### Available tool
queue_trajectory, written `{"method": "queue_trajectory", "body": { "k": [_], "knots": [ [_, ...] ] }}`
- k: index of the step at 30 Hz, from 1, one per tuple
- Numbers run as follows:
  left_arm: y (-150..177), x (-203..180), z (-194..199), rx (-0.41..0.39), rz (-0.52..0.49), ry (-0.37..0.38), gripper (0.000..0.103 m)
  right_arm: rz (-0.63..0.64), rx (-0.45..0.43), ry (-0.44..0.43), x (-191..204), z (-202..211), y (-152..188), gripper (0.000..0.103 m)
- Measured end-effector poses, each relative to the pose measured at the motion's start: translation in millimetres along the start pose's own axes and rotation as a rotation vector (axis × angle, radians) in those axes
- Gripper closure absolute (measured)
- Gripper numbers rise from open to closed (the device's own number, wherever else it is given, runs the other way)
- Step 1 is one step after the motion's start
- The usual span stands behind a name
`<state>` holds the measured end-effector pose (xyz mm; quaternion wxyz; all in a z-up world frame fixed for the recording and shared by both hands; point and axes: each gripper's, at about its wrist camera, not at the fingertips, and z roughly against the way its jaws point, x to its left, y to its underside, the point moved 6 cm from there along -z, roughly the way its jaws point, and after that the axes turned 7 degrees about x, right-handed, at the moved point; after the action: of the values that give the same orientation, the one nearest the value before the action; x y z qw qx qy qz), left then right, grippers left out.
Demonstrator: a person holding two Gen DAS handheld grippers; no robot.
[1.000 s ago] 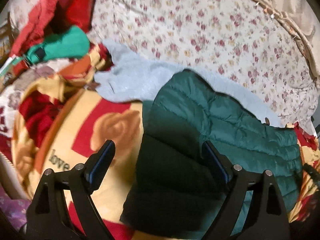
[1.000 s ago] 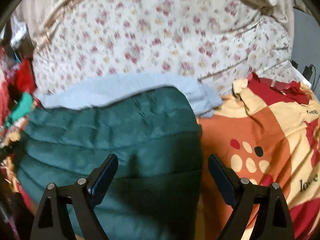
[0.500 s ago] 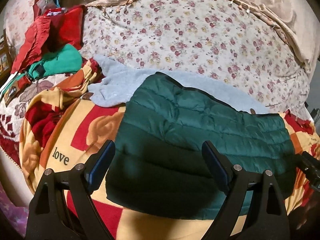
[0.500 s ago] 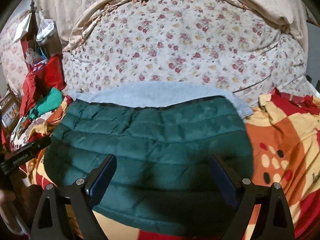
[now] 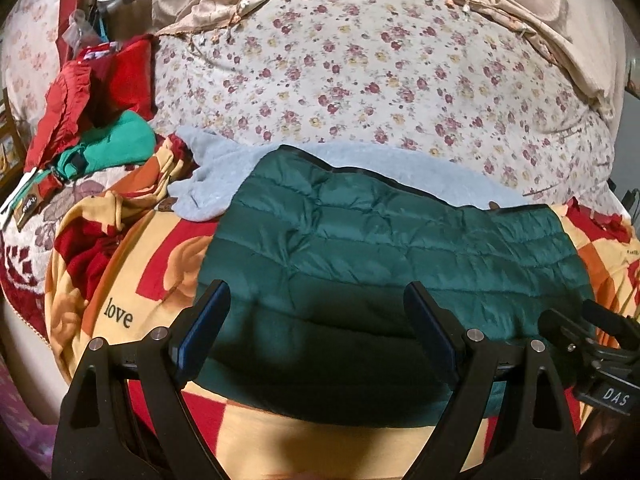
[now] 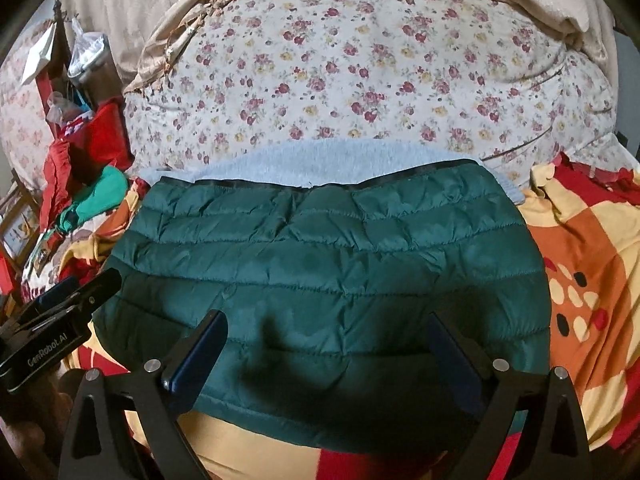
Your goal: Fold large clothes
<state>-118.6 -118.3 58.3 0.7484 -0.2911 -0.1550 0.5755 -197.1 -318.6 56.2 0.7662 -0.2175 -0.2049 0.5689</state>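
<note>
Both grippers, left gripper (image 5: pixel 316 332) and right gripper (image 6: pixel 326 354), stand wide, empty, right just widening; slippery puffy green jacket (image 6: pixel 328 248) may spring unfolded.

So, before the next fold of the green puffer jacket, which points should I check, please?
1. left gripper jaws open, holding nothing: ok.
2. right gripper jaws open, having just widened, nothing between them: ok.
3. green puffer jacket lying flat, folded: ok.
4. Jacket clear of the grey fleece: not ok, its far edge overlaps it.
5. Sleeves tucked in: cannot tell.
</note>
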Motion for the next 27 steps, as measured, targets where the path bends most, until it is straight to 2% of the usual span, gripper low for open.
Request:
{"method": "queue_trajectory", "body": {
  "k": [7,18,27],
  "knots": [
    [4.2,-11.3,1.4,-0.006,-0.033,-0.008,0.015,0.017,-0.026,0.005,7.3,6.0,-0.2,0.005],
    [5.7,-11.8,-1.1,-0.008,-0.033,-0.014,0.015,0.032,-0.045,0.032,10.9,4.1,0.5,0.005],
    [5.4,-18.0,-14.2,0.006,-0.039,-0.019,0.015,0.025,-0.025,0.034,7.0,-5.9,1.4,0.005]
  ]
}}
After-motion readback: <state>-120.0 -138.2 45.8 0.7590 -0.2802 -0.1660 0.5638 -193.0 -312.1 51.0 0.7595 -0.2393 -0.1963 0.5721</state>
